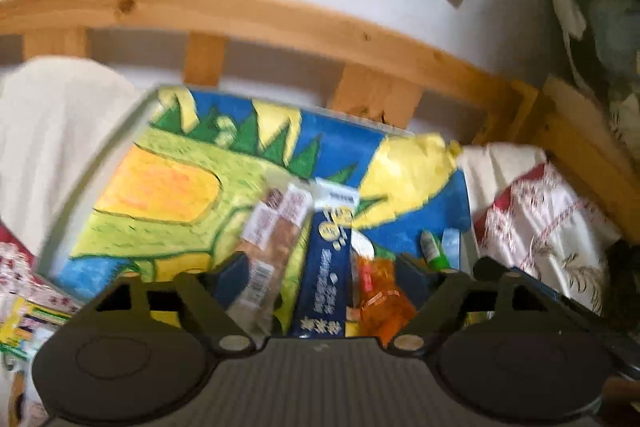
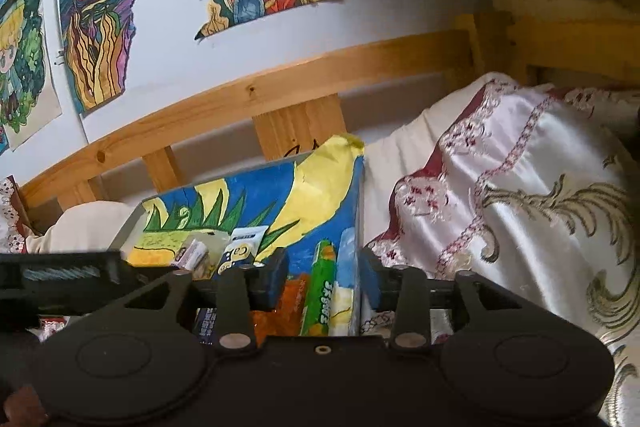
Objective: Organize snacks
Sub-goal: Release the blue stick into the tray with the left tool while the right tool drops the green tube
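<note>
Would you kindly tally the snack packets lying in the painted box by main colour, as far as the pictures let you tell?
Dark blue packet: 1
Orange packet: 1
Green packet: 1
Pink-and-brown packets: 2, blurred, so the count is unsure
Total: 5 packets in the painted box; more may be hidden behind the tongs.

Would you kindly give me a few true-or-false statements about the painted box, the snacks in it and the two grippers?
1. The painted box holds several snack packs. True.
2. The dark blue packet lies on the satin cushion. False: it lies in the box.
3. The left gripper clamps a packet. False: its jaws stand wide apart.
4. A green packet lies in the box near the right gripper. True.
5. The wall is bare. False: drawings hang there.
</note>
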